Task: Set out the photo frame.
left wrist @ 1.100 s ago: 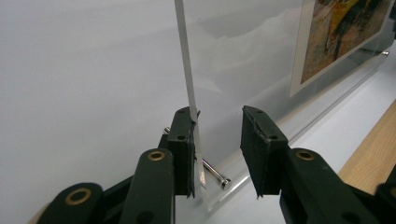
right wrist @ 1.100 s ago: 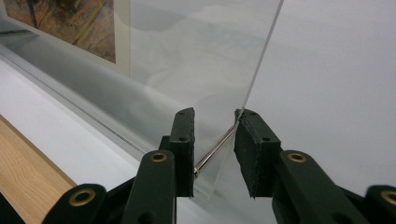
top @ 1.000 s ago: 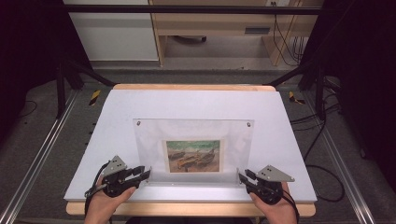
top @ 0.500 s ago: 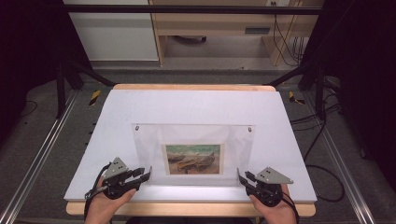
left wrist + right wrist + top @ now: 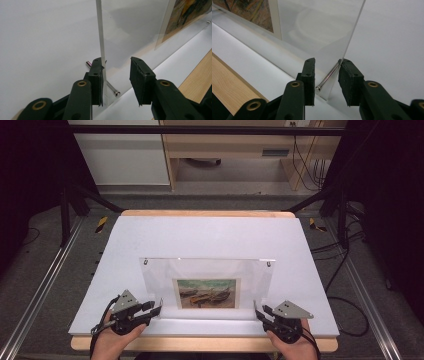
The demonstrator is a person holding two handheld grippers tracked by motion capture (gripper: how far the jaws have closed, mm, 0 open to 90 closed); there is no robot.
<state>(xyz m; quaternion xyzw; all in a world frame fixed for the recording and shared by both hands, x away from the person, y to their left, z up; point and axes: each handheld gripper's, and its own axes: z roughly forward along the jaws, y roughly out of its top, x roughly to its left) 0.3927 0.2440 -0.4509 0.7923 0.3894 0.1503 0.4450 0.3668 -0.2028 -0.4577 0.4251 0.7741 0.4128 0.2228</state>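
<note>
The frame is standing upright near the table's front edge, with the left gripper and right gripper bracketing its bottom corners, jaws just easing apart and not pinching it, probably steadying it.

Both your hands come in low at the near edge, one gripper each, wrists roughly level, jaws pointing forward and slightly inward toward each other.

Left gripper: your left hand wraps the body from behind, grey plate on top. Jaws have just been opening and stand parted. One pad lies against a thin clear edge, the other pad stands clear of it.

Right gripper: your right hand holds it the same way, mirrored. Jaws have just been opening, parted about as wide as the left. One pad sits at the clear edge, the opposite pad is off it.
</note>
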